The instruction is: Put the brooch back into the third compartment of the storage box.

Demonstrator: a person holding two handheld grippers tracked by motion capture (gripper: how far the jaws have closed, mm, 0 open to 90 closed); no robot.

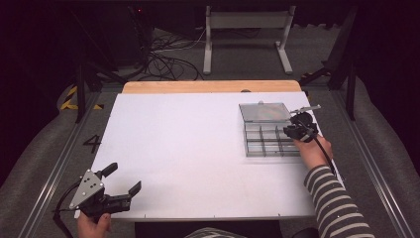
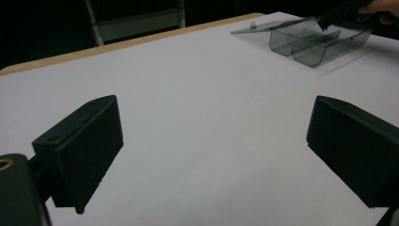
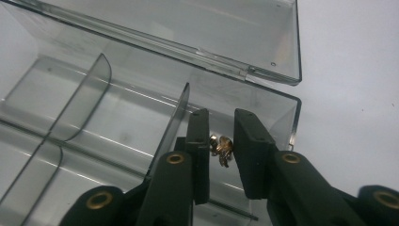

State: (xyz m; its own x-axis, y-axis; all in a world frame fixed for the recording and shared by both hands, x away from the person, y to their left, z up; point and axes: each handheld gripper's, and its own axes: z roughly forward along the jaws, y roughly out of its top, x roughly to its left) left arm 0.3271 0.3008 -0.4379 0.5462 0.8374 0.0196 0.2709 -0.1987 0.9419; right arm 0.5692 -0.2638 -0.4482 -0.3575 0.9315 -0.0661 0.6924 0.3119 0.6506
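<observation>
Your right hand-held gripper [image 3: 221, 155] is down inside the clear plastic organiser box [image 3: 141, 122], in the compartment at the box's corner nearest the hinge of its open lid [image 3: 197, 28]. Its jaws stand close together with a small gold-coloured metal piece [image 3: 221, 149] between them; the left pad touches it, but you cannot tell whether the right pad presses on it. In the high view the right hand-held gripper [image 1: 297, 130] sits at the box's right edge, with the box [image 1: 270, 139] on the white surface [image 1: 198, 148]. Your left hand-held gripper [image 1: 121, 186] hangs well away from the box, over the near left corner of the surface, its jaws wide apart around nothing.
</observation>
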